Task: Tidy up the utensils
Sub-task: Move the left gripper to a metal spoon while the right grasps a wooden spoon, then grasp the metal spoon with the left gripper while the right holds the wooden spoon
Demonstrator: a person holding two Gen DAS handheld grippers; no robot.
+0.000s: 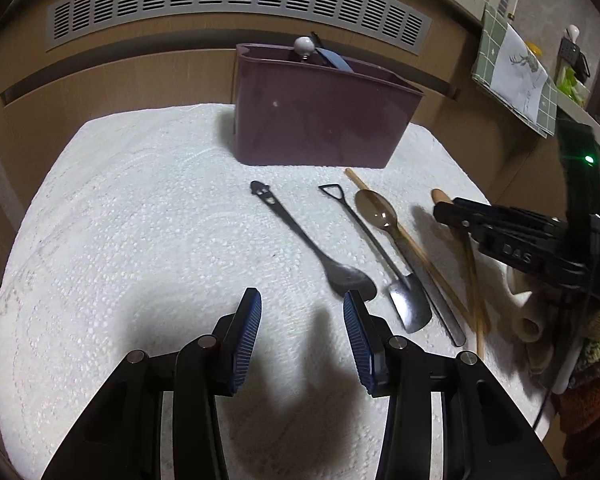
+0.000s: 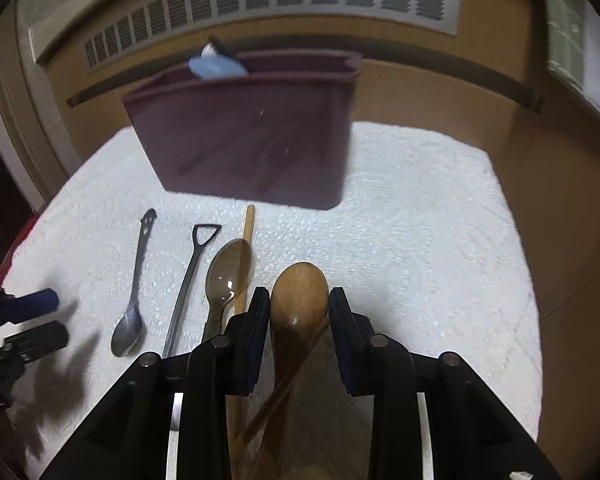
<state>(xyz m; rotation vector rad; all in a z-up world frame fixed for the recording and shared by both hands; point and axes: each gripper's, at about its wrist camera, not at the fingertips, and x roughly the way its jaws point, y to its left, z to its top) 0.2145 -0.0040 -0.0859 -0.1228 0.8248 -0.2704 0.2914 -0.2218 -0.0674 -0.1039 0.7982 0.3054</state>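
Now the right gripper has its jaws pressed on either side of the wooden spoon's bowl, gripping it just in front of the purple bin on the white towel. Left of that bowl, also before the bin, lie a clear brown spoon, a shovel-shaped spoon and a metal spoon. Beyond them, the left gripper hangs wide open, empty.
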